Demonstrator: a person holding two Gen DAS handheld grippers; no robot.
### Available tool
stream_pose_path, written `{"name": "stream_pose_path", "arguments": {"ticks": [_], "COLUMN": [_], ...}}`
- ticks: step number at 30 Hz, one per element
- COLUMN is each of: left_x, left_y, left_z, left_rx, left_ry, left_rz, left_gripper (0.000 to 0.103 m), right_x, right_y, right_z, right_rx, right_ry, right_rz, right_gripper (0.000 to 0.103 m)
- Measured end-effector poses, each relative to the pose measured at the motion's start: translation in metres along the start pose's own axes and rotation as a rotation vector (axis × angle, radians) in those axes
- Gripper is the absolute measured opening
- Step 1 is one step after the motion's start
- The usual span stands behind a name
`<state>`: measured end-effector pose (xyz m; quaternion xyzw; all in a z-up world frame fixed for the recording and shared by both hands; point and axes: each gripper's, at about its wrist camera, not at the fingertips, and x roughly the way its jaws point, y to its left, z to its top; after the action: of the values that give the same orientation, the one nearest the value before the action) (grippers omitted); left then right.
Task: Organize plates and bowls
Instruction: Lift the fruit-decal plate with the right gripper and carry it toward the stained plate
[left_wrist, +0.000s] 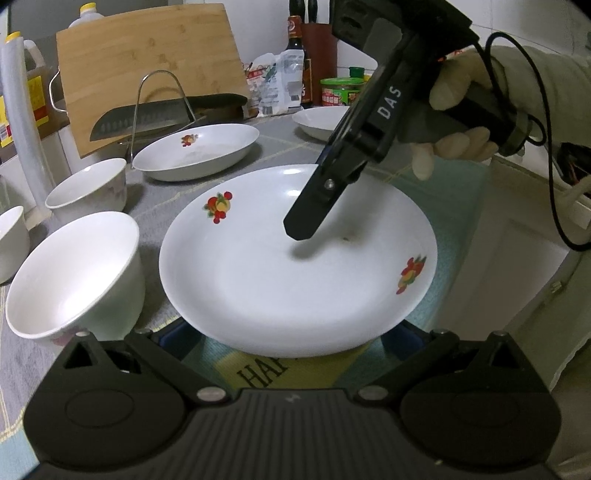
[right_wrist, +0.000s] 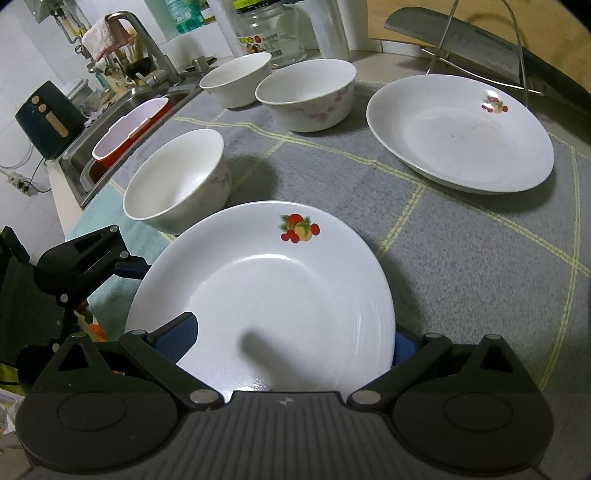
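Note:
A white plate with fruit decals (left_wrist: 295, 258) (right_wrist: 266, 288) fills the middle of both views, over a grey checked mat (right_wrist: 461, 258). My left gripper (left_wrist: 291, 328) is open, and both its blue pads (left_wrist: 173, 334) run under the plate's near rim. In the right wrist view it shows at the plate's left edge (right_wrist: 122, 266). My right gripper (right_wrist: 288, 336) is open astride the plate's rim. One of its fingers (left_wrist: 301, 225) hovers over the plate and casts a shadow; the other is hidden below. A second decal plate (left_wrist: 199, 151) (right_wrist: 461, 133) and three white bowls (right_wrist: 177, 181) (right_wrist: 306, 96) (right_wrist: 236, 77) stand around it.
A third plate (left_wrist: 321, 122) sits far right near jars and bottles (left_wrist: 336, 92). A cleaver (left_wrist: 140, 123) on a wire stand leans against a bamboo cutting board (left_wrist: 147, 59). A sink (right_wrist: 110, 147) with a red-and-white tub lies left. The counter edge drops off at the right (left_wrist: 517, 240).

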<state>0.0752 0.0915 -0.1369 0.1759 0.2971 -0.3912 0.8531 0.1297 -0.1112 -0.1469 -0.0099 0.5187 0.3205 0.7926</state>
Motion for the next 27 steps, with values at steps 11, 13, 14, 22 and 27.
{"name": "stream_pose_path", "arguments": {"ticks": [11, 13, 14, 22, 27], "left_x": [-0.002, -0.003, -0.003, 0.001, 0.005], "left_y": [-0.003, -0.004, -0.005, -0.01, -0.014], "left_z": [0.007, 0.008, 0.01, 0.021, 0.03], "left_rx": [-0.003, -0.004, -0.004, -0.005, -0.005], "left_ry": [0.005, 0.005, 0.006, 0.002, -0.001], "left_rz": [0.016, 0.02, 0.022, 0.036, 0.042], "left_gripper": [0.102, 0.102, 0.102, 0.102, 0.102], "right_x": [-0.008, -0.01, -0.011, -0.022, -0.03], "right_y": [-0.004, -0.004, -0.004, -0.013, -0.021], "right_z": [-0.001, -0.001, -0.001, 0.001, 0.001], "right_rx": [-0.016, -0.024, -0.028, -0.047, -0.053], "right_ry": [-0.007, -0.009, -0.01, -0.022, -0.032], "right_rz": [0.017, 0.02, 0.02, 0.025, 0.026], "right_gripper": [0.103, 0.103, 0.103, 0.103, 0.103]}}
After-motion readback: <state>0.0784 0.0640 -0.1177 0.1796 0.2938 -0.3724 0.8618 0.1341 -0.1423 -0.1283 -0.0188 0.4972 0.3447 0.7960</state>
